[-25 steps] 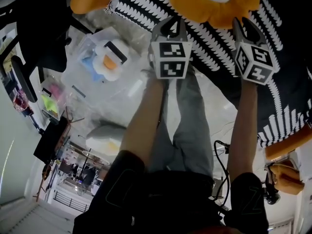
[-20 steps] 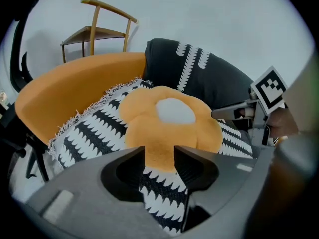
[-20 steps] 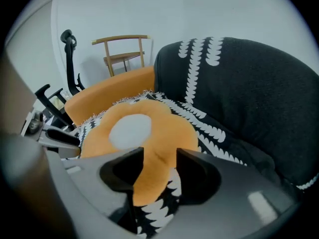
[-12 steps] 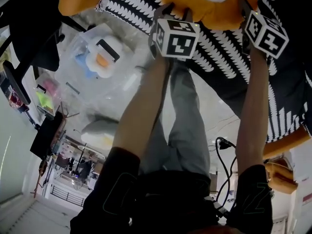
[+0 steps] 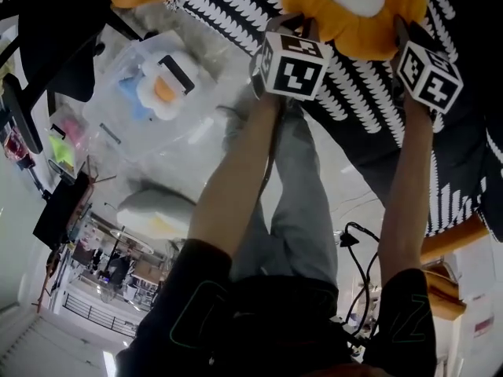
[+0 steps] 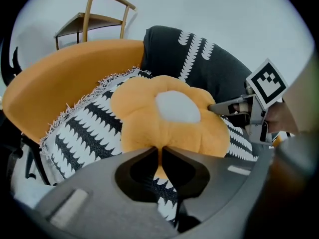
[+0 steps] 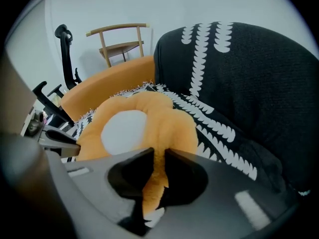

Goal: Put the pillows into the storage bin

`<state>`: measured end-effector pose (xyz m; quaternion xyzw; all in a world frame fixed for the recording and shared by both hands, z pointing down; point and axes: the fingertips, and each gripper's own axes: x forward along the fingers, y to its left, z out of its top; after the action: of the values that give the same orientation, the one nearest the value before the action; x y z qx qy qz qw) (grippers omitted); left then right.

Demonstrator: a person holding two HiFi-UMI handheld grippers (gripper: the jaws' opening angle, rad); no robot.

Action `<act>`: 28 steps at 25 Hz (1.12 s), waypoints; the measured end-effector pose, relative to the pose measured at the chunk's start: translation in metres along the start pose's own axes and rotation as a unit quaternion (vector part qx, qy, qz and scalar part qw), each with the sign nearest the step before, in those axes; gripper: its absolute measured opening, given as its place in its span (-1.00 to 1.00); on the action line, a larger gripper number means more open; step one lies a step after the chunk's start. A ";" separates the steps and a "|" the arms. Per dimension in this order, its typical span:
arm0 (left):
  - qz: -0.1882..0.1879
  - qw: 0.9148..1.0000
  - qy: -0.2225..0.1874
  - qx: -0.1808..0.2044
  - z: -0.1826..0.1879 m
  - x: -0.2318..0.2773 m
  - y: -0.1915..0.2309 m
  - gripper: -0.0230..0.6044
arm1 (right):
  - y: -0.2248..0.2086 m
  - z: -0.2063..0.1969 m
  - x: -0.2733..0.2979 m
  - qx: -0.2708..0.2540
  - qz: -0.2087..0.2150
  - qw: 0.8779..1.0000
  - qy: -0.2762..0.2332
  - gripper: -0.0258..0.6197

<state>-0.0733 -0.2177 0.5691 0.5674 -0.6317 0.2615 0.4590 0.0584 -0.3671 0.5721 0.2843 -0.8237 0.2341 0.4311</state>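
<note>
An orange flower pillow (image 5: 354, 6) with a white centre lies on a black-and-white fringed pillow (image 5: 236, 6). My left gripper (image 5: 289, 28) grips its near-left petal; in the left gripper view the jaws (image 6: 160, 151) have just been closing and now pinch orange plush (image 6: 169, 118). My right gripper (image 5: 402, 31) holds the near-right petal, its jaws (image 7: 159, 156) also just closed onto a fold of the pillow (image 7: 124, 128). Each gripper shows in the other's view: the right gripper (image 6: 234, 106) and the left gripper (image 7: 60, 138).
The pillows rest on an orange seat (image 6: 60, 78) beside a big black cushion with white markings (image 7: 239, 83). A clear plastic container (image 5: 126, 124) with a white-and-orange plush (image 5: 161, 81) sits on the floor at left. A wooden chair (image 7: 119, 44) stands behind. The person's legs (image 5: 299, 203) are below.
Both grippers have moved forward and down onto the flower pillow's near edge. Their marker cubes now sit right against the petals.
</note>
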 end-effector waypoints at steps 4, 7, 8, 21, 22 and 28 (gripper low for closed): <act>0.016 1.000 -0.008 -0.007 -0.011 -0.015 0.012 -0.83 | 0.022 -0.012 -0.012 -0.020 0.012 1.000 -0.005 -0.77; 0.021 1.000 -0.019 -0.006 -0.022 -0.029 0.026 -0.84 | 0.044 -0.023 -0.019 -0.031 0.016 0.999 -0.007 -0.79; 0.024 1.000 -0.020 -0.001 -0.027 -0.035 0.031 -0.84 | 0.053 -0.025 -0.021 -0.031 0.019 0.999 -0.008 -0.79; 0.045 0.995 -0.039 -0.083 -0.135 -0.138 0.089 -0.84 | 0.193 -0.047 -0.069 -0.132 0.077 0.988 0.004 -0.82; 0.049 0.994 -0.039 -0.090 -0.146 -0.147 0.099 -0.84 | 0.210 -0.048 -0.069 -0.140 0.083 0.987 0.004 -0.82; 0.064 0.987 -0.039 -0.140 -0.212 -0.197 0.150 -0.84 | 0.306 -0.057 -0.071 -0.180 0.118 0.976 0.015 -0.83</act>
<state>-0.1693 0.0892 0.5185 0.4656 -0.7147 0.1765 0.4913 -0.0808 -0.0887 0.4990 0.0994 -0.8737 0.1354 0.4565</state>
